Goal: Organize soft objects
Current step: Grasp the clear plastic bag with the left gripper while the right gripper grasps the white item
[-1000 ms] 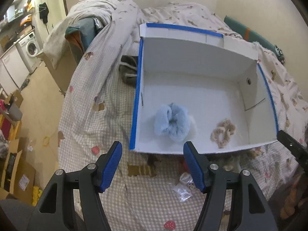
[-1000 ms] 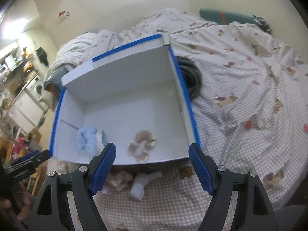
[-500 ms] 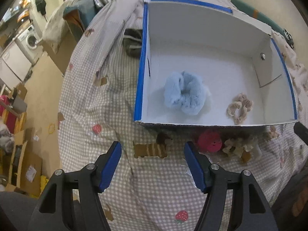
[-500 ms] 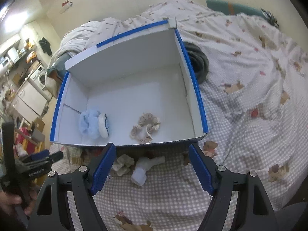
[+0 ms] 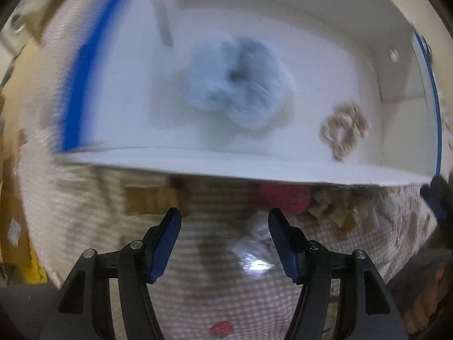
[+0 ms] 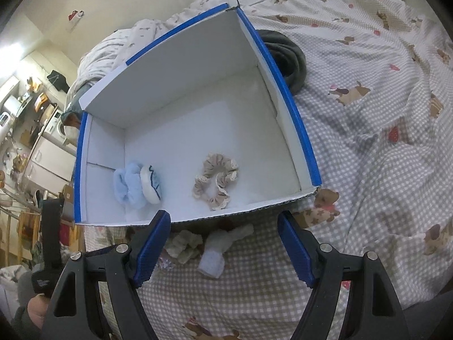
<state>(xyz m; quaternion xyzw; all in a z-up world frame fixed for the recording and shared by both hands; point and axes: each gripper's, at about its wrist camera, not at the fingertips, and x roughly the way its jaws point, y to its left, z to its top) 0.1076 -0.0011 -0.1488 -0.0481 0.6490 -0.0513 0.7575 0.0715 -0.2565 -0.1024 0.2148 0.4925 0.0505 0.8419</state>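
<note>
Closer to the box (image 5: 215, 167) now, left claw (image 5: 223, 228) and right claw (image 6: 225, 232) gape wide, empty.

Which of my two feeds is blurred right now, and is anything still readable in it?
Left wrist view: heavily motion-smeared; the white box, blue scrunchie and beige scrunchie show only as soft shapes, while the left hand-held gripper itself stays sharp. Right wrist view: sharp, both scrunchies crisp inside the box, right hand-held gripper open; fisheye bends the box edges, and there is bright glare at upper left.
</note>
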